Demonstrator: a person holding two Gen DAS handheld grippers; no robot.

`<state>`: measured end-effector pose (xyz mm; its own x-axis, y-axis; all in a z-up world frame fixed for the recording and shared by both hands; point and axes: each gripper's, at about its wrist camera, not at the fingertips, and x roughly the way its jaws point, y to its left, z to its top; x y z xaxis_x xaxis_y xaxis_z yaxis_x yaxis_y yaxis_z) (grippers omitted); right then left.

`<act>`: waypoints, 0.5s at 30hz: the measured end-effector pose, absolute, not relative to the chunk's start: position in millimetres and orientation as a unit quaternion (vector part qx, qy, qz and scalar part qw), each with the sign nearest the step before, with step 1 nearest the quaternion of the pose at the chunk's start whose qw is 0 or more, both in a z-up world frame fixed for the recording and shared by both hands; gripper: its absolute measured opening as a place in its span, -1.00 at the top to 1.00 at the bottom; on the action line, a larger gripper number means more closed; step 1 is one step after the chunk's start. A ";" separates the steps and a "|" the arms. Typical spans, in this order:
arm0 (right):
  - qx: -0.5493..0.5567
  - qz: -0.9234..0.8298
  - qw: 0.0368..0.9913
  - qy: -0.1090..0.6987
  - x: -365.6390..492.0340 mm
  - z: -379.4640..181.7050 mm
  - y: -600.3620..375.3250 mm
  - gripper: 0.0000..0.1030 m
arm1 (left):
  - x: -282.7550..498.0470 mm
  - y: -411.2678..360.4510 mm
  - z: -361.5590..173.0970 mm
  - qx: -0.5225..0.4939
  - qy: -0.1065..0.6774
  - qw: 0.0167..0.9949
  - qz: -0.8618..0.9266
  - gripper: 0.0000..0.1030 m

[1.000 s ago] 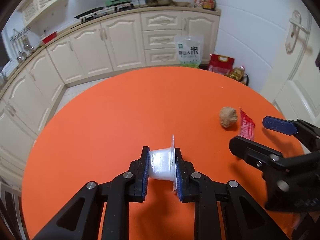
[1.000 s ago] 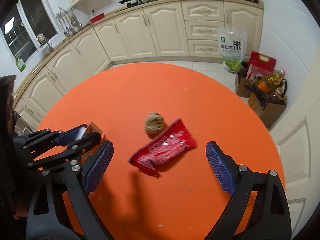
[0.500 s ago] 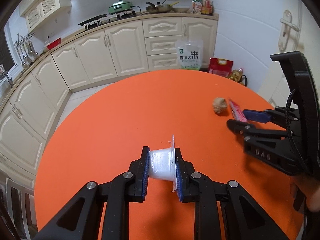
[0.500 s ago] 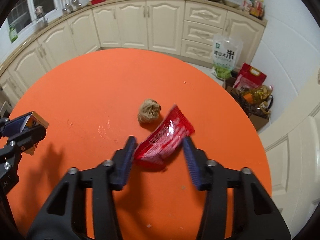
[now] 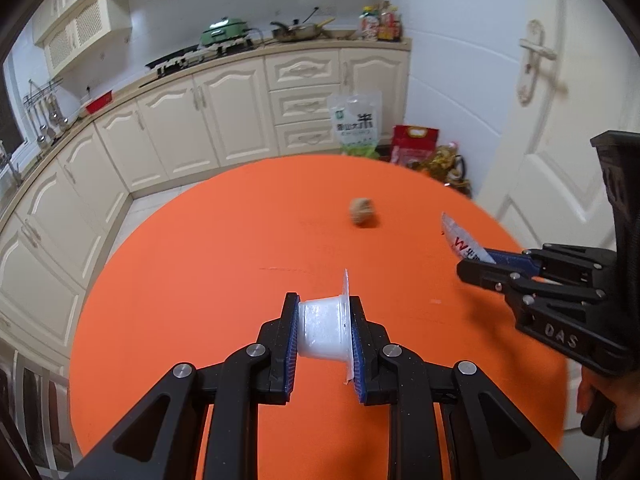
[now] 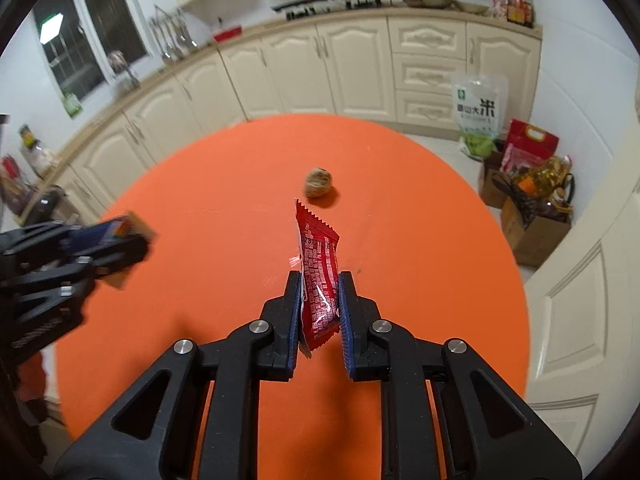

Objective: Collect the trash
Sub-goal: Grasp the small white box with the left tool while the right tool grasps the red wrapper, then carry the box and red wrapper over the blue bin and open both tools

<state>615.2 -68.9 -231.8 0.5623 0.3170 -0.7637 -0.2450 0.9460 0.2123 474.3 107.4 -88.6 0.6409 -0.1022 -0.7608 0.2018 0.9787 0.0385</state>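
A round orange bench [image 6: 420, 216] is standing in a cream-cabinet kitchen. The right hand-held gripper [image 6: 319, 308], having just closed, is pinching a red wrapper [image 6: 320, 264] above it. The left hand-held gripper [image 5: 323, 334] is clamping a white plastic cup [image 5: 323, 330]. A brown crumpled ball [image 6: 319, 182] is lying beyond the wrapper.

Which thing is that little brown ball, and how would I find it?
Look at the round orange table. Towards its far side, beyond the red wrapper in the right gripper, lies a small, rough, tan-brown ball. It is the only loose thing on the table; the wrapper and the white cup are held in grippers.
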 end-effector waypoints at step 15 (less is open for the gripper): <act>0.058 0.109 0.911 0.394 453.7 -191.2 -185.9 0.67 | 342.6 -52.3 -64.8 0.105 0.397 0.889 -0.201 0.64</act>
